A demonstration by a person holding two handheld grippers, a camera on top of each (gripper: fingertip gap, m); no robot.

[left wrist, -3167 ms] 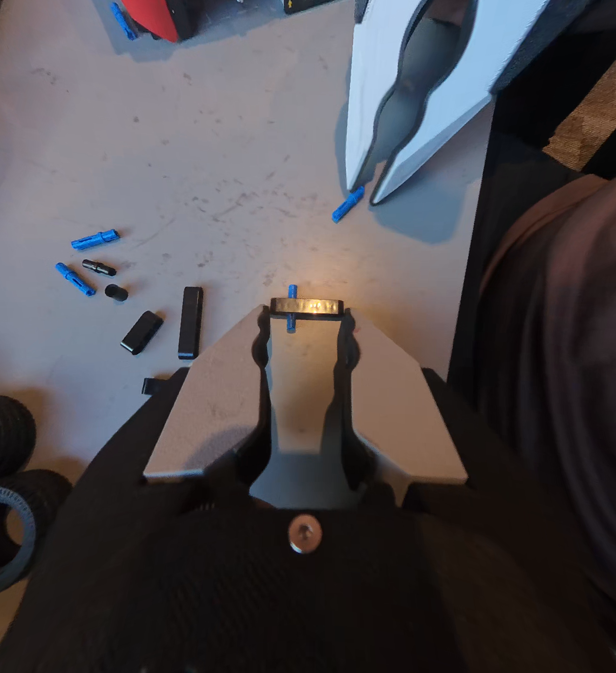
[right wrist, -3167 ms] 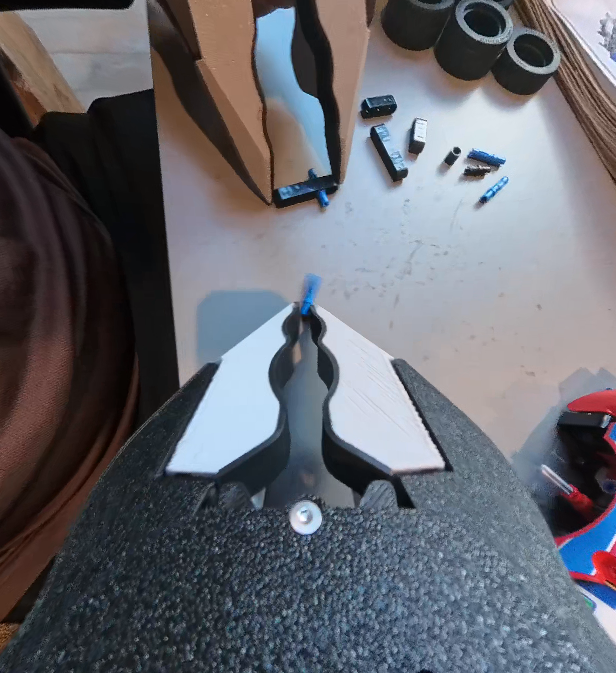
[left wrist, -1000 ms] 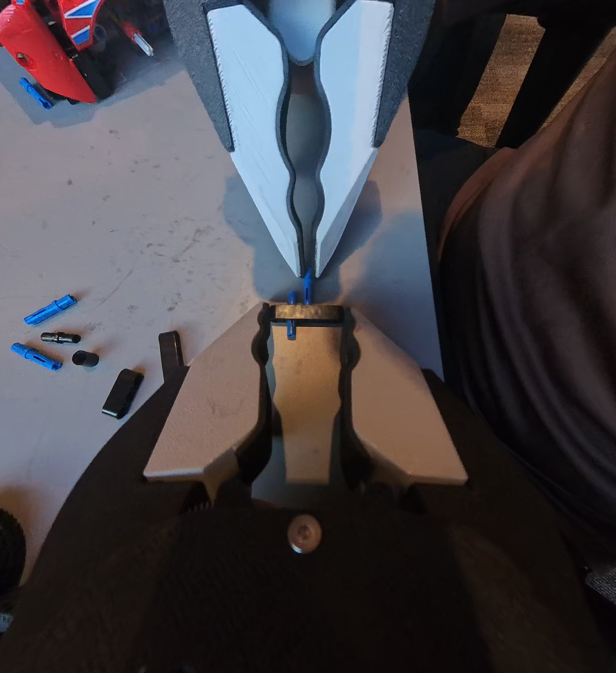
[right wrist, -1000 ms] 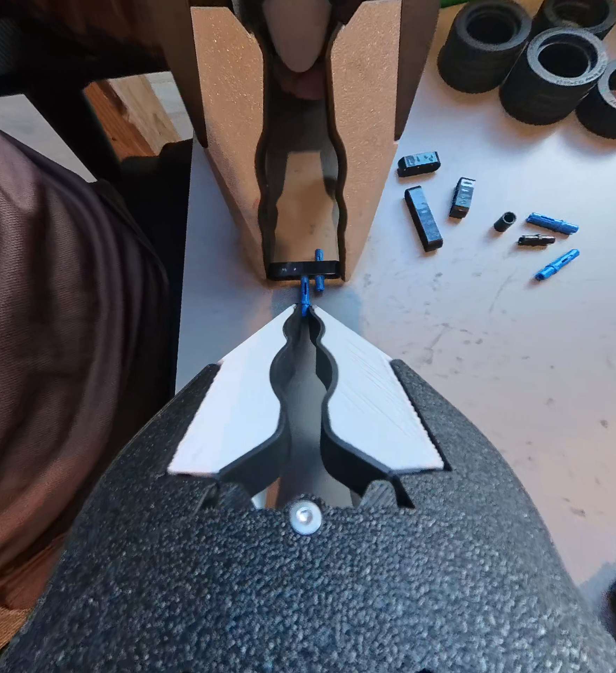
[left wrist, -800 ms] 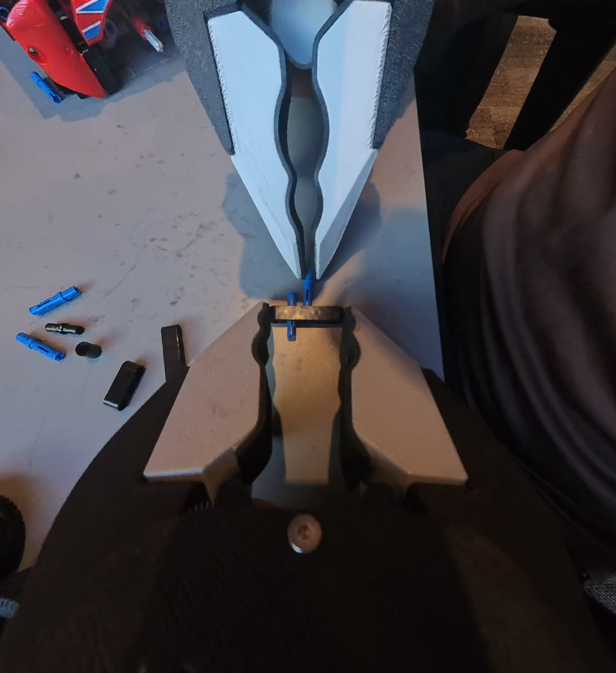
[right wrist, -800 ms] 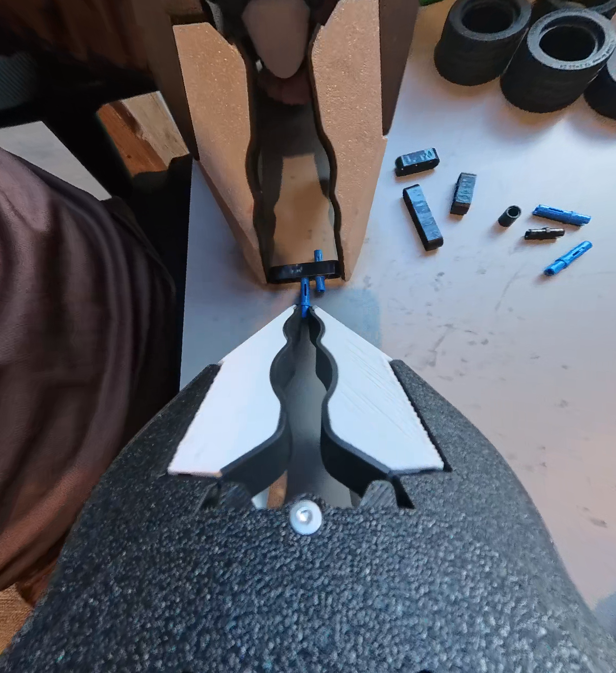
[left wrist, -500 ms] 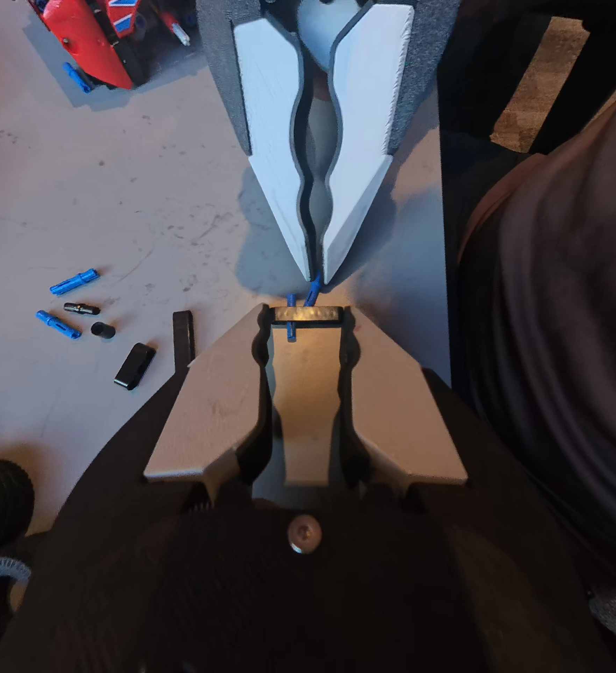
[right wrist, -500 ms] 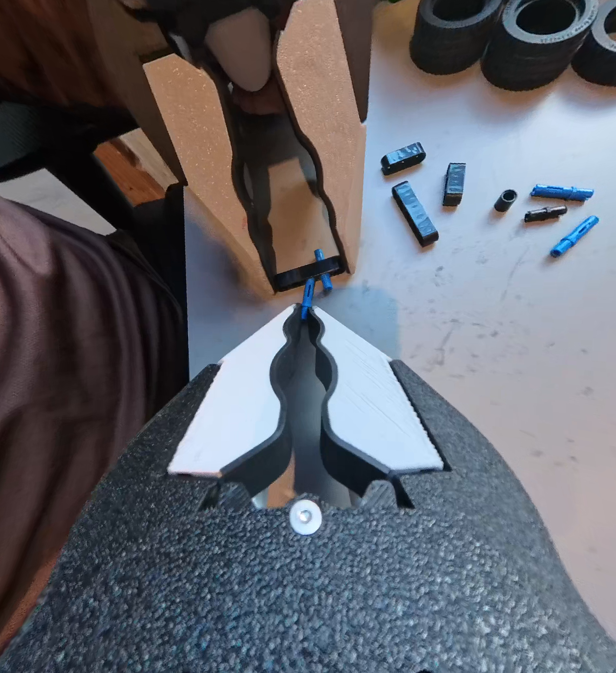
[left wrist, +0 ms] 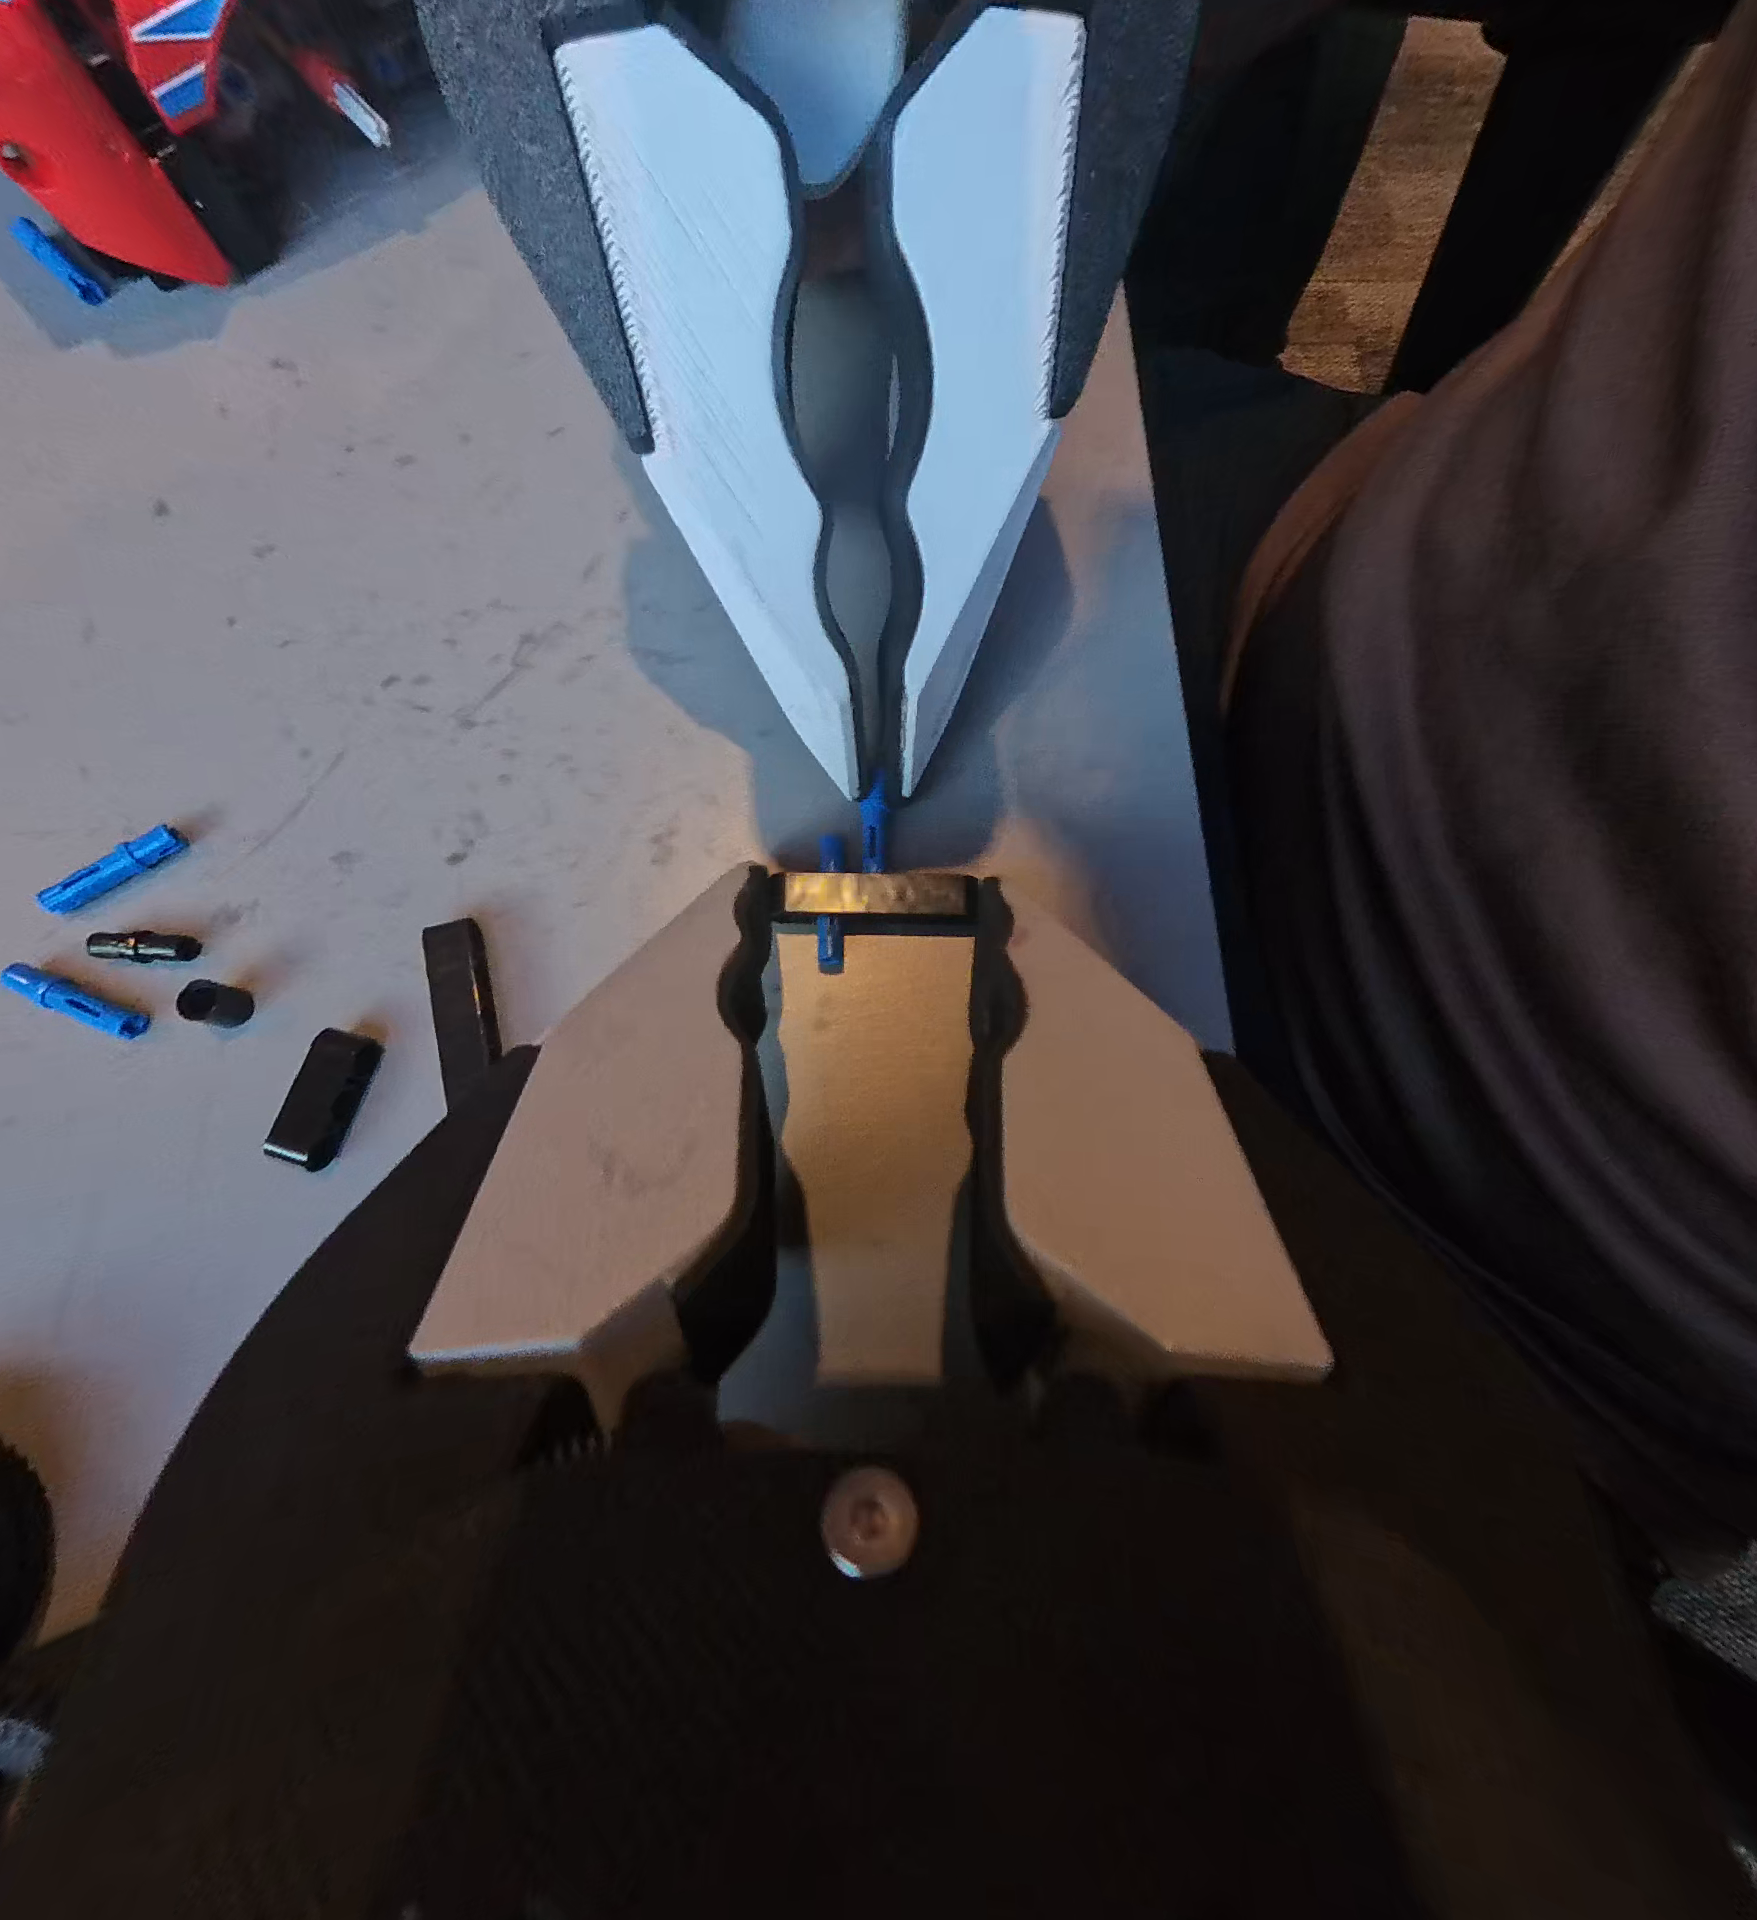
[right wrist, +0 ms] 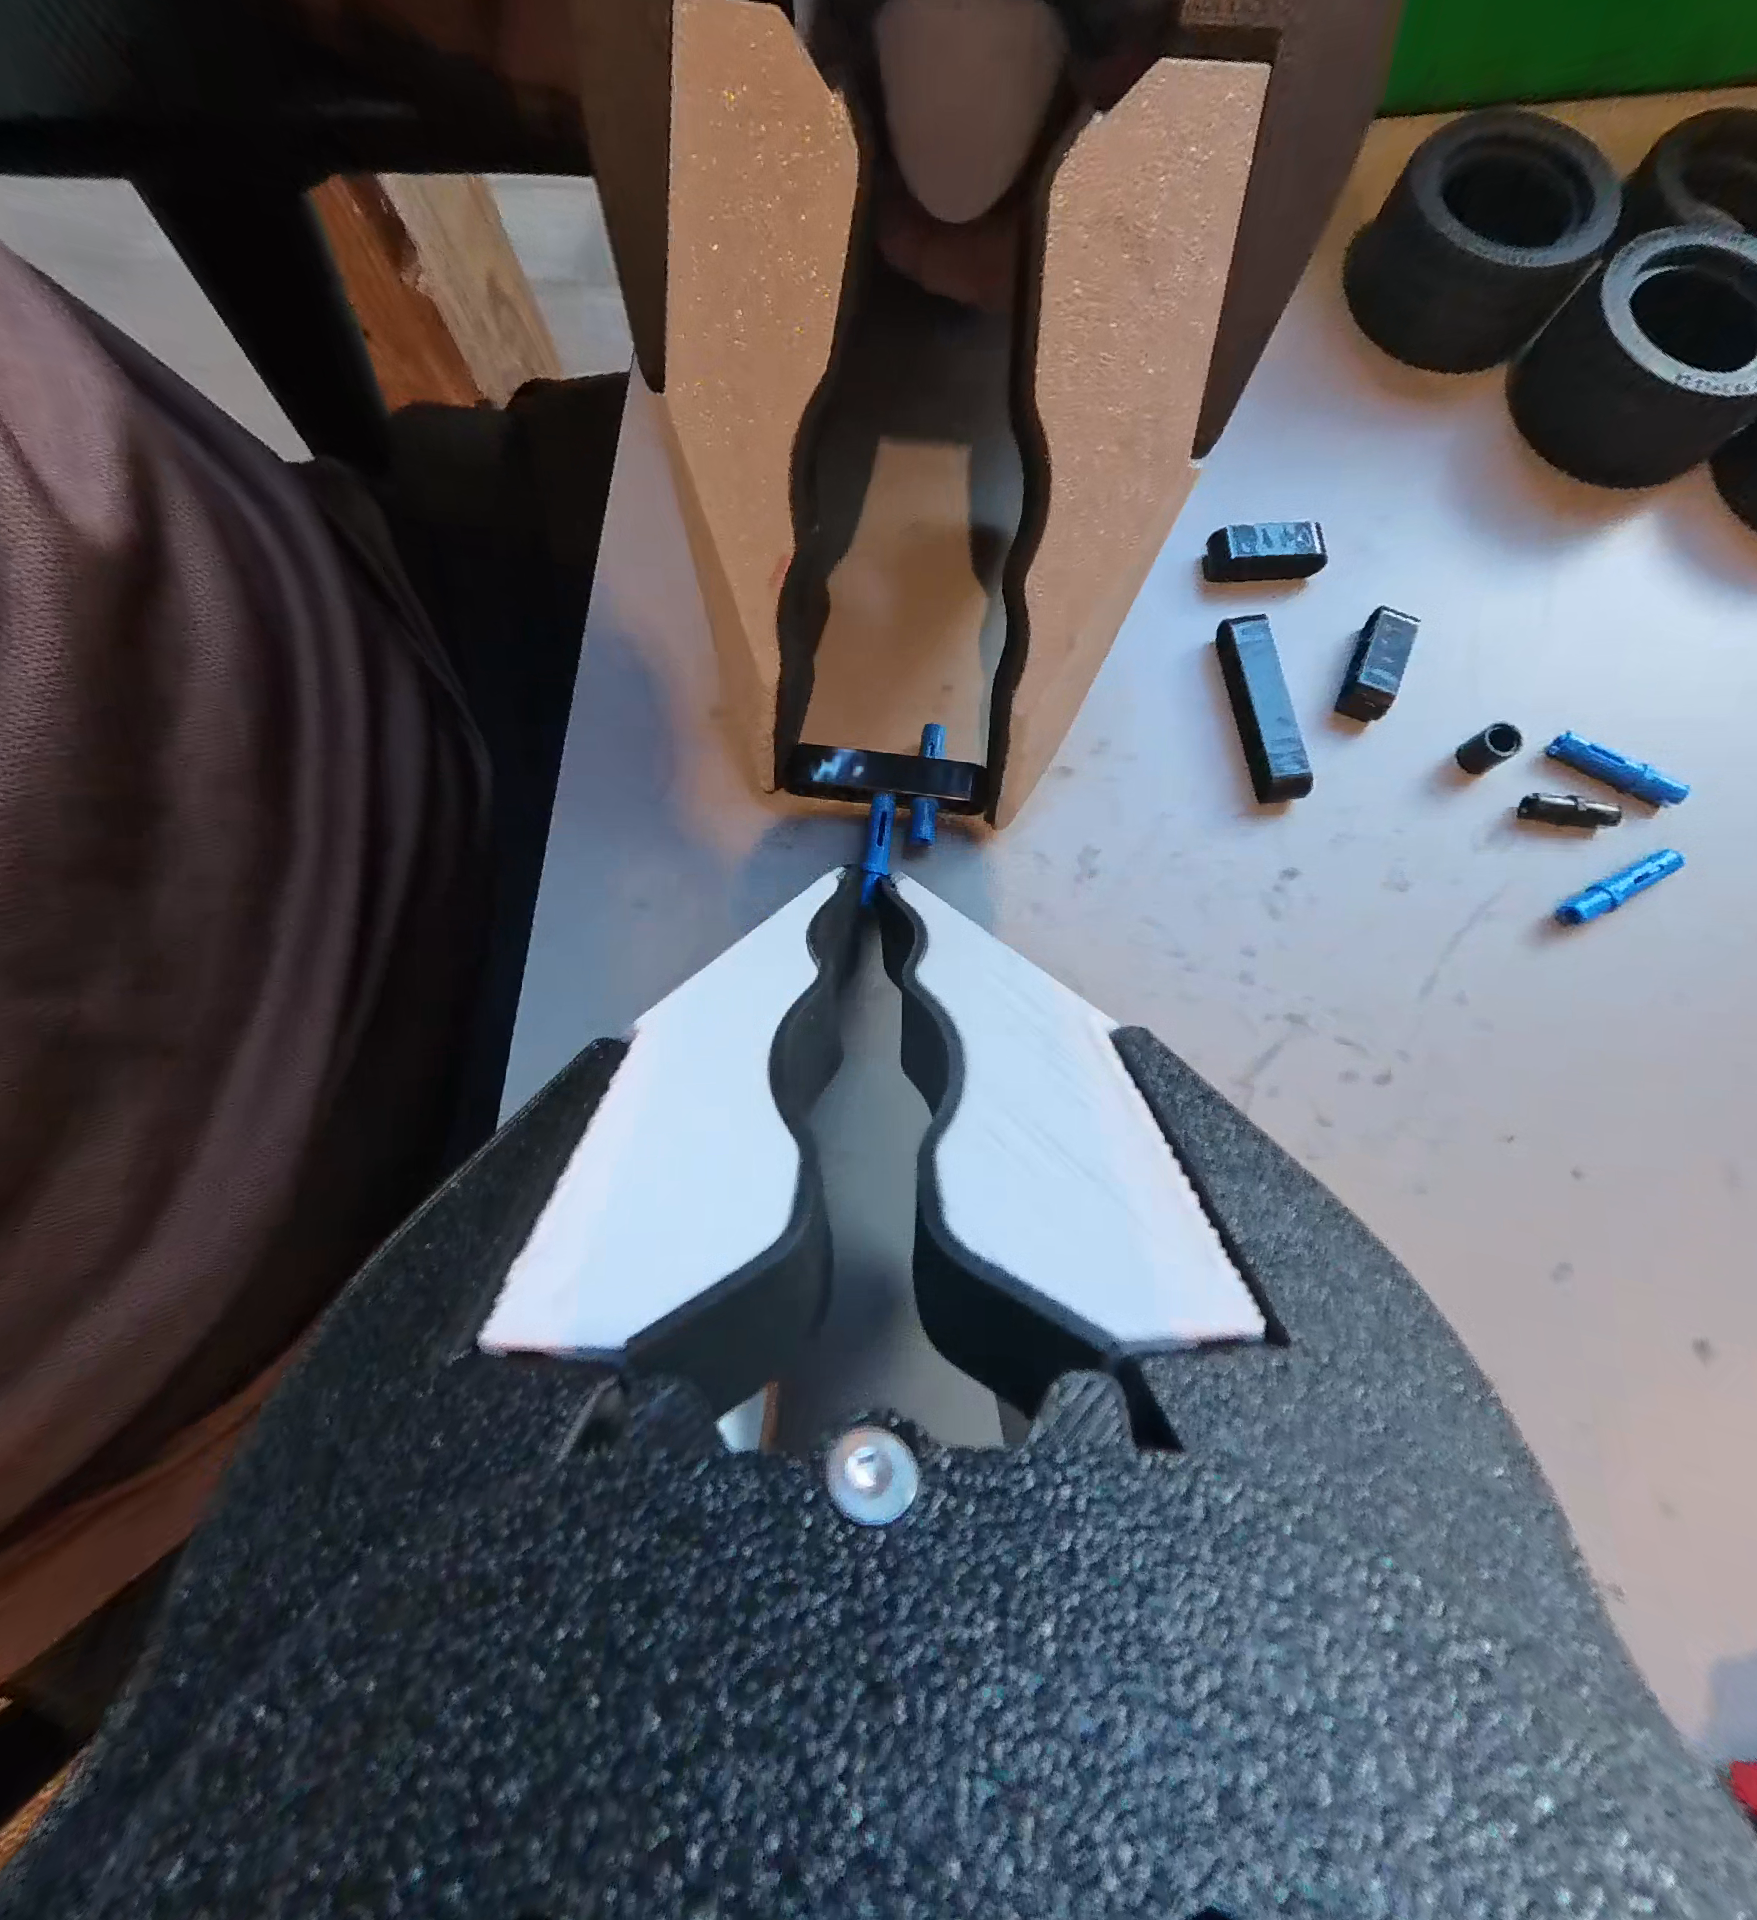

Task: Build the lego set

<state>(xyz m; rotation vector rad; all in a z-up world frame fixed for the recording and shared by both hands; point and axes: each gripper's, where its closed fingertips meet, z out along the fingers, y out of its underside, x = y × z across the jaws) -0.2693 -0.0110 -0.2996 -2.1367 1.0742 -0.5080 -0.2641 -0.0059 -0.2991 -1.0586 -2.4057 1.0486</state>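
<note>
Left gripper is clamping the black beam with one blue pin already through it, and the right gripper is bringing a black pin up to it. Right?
Not quite: the pin in the right gripper is blue, not black, as the right wrist view shows. The rest holds: the left gripper clamps the black beam, with one blue pin already through it.

Place: I read this as a hobby desk in a home or office.
Surface: scuffed pale table [right wrist: 1373, 1195] under my tongs.
Clutter: loose black tyres [right wrist: 1674, 353] beyond my right tongs.
Floor: carpet [left wrist: 1362, 239] past the table edge.
</note>
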